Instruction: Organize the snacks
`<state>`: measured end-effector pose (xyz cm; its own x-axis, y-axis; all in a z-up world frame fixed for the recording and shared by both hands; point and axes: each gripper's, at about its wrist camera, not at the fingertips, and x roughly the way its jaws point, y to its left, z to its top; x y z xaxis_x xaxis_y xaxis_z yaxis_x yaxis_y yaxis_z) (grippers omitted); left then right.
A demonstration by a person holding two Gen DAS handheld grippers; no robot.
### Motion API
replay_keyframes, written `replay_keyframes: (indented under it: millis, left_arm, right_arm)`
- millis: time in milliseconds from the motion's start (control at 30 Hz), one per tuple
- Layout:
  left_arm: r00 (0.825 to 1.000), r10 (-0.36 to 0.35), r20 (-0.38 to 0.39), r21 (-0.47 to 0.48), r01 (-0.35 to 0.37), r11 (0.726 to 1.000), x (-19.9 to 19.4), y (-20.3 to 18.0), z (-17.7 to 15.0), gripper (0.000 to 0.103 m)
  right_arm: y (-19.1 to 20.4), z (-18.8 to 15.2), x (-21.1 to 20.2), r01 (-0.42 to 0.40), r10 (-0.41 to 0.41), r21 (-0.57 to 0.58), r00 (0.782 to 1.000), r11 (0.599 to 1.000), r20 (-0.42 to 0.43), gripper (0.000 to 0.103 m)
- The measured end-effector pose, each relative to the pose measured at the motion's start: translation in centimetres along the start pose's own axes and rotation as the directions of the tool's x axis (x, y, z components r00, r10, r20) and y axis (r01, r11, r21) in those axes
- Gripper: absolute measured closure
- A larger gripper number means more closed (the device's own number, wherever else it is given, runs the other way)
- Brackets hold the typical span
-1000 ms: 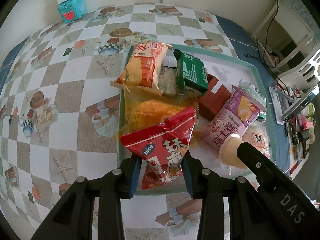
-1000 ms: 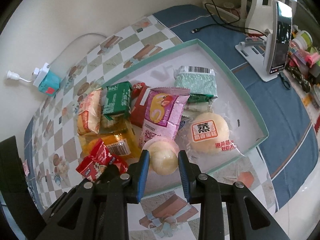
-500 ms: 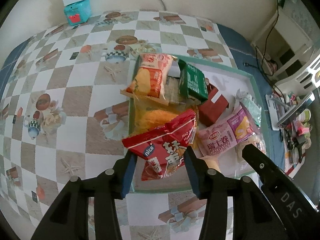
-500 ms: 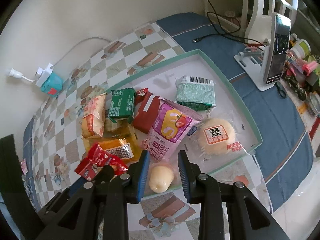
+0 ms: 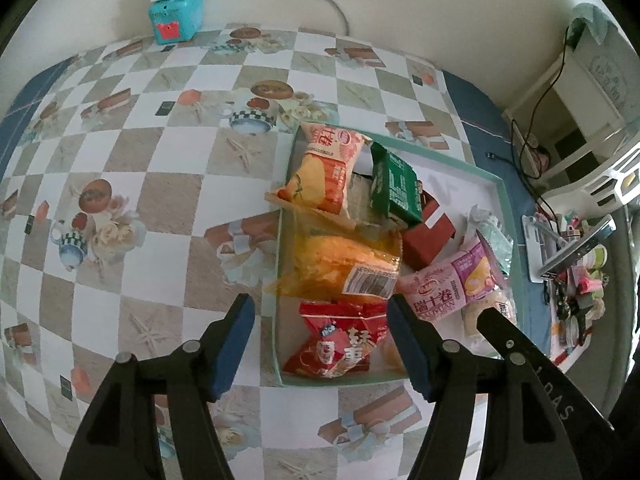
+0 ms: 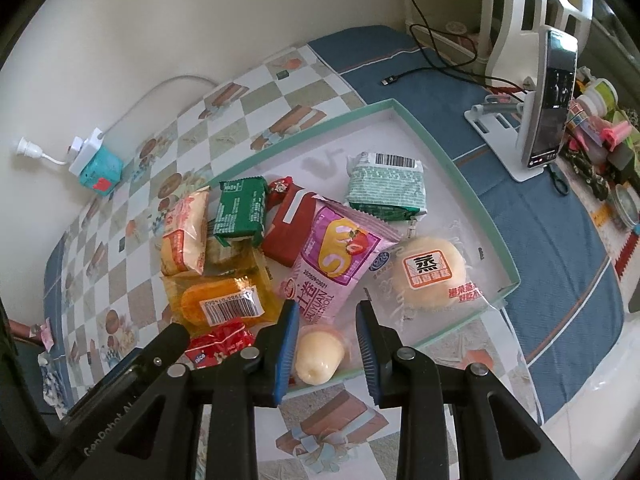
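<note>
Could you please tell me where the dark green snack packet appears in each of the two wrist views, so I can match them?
Left wrist view: the dark green packet lies right of centre, in the upper part of the tray.
Right wrist view: the same packet lies left of centre, halfway up.
Shared landmark: the dark red packet touching its right side.

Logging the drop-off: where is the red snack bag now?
The red snack bag lies in the tray's near corner, below the orange packet, under the opening left hand-held gripper.
</note>
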<state>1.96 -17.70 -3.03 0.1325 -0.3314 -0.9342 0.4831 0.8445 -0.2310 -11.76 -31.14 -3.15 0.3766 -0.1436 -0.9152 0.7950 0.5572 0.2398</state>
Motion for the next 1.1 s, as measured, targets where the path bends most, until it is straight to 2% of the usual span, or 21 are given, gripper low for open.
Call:
replay_keyframes:
  millis: [33, 100, 133, 167, 233, 333, 467, 833, 1033, 1100]
  left_arm:
    - [1.0, 0.003, 0.0, -0.002, -0.003, 1.0, 0.0, 0.1, 0.0, 0.031]
    - [1.0, 0.025, 0.007, -0.017, -0.025, 1.0, 0.0, 0.4, 0.1, 0.016]
    - [0.999, 0.045, 0.012, -0.029, -0.044, 0.999, 0.0, 0.7, 0.1, 0.013]
    - [0.998, 0.064, 0.019, -0.04, -0.063, 0.997, -0.1, 1.0, 0.2, 0.011]
    - [0.994, 0.109, 0.03, -0.07, -0.107, 0.992, -0.1, 1.9, 0.3, 0.008]
    - [0.984, 0.175, 0.031, -0.096, -0.172, 0.98, 0.1, 3.2, 0.3, 0.007]
    - [0.978, 0.207, 0.012, -0.129, -0.204, 0.97, 0.4, 4.8, 0.5, 0.007]
    - [0.957, 0.291, 0.001, -0.153, -0.287, 0.946, 0.1, 7.2, 0.8, 0.007]
    - [0.939, 0.343, 0.023, -0.128, -0.337, 0.933, -1.3, 7.8, 0.1, 0.007]
    - [0.929, 0.369, 0.037, -0.125, -0.362, 0.924, -2.2, 8.0, -0.3, 0.007]
  right_arm:
    - [0.0, 0.0, 0.0, 0.002, -0.002, 0.004, 1.0, 1.0, -0.002, 0.07]
    - [-0.1, 0.0, 0.2, 0.01, -0.01, 0.007, 1.0, 1.0, -0.008, 0.07]
    - [-0.2, 0.0, 0.4, 0.019, -0.019, 0.007, 1.0, 1.0, -0.013, 0.064]
    - [-0.1, 0.0, 0.6, 0.033, -0.033, 0.008, 0.999, 0.999, -0.021, 0.047]
    - [0.0, -0.1, 1.1, 0.071, -0.071, -0.004, 0.997, 0.997, -0.033, 0.024]
    - [0.3, -0.3, 1.7, 0.078, -0.08, -0.025, 0.996, 0.997, -0.047, 0.016]
    - [1.0, -0.5, 2.2, 0.091, -0.094, -0.06, 0.994, 0.994, -0.049, 0.0]
    - [3.1, -1.0, 1.8, 0.077, -0.078, -0.129, 0.997, 0.989, -0.001, 0.0]
    - [4.2, -1.9, 1.2, 0.082, -0.078, -0.173, 0.996, 0.982, 0.032, 0.0]
    - [4.6, -2.4, 0.8, 0.086, -0.079, -0.19, 0.996, 0.978, 0.045, 0.0]
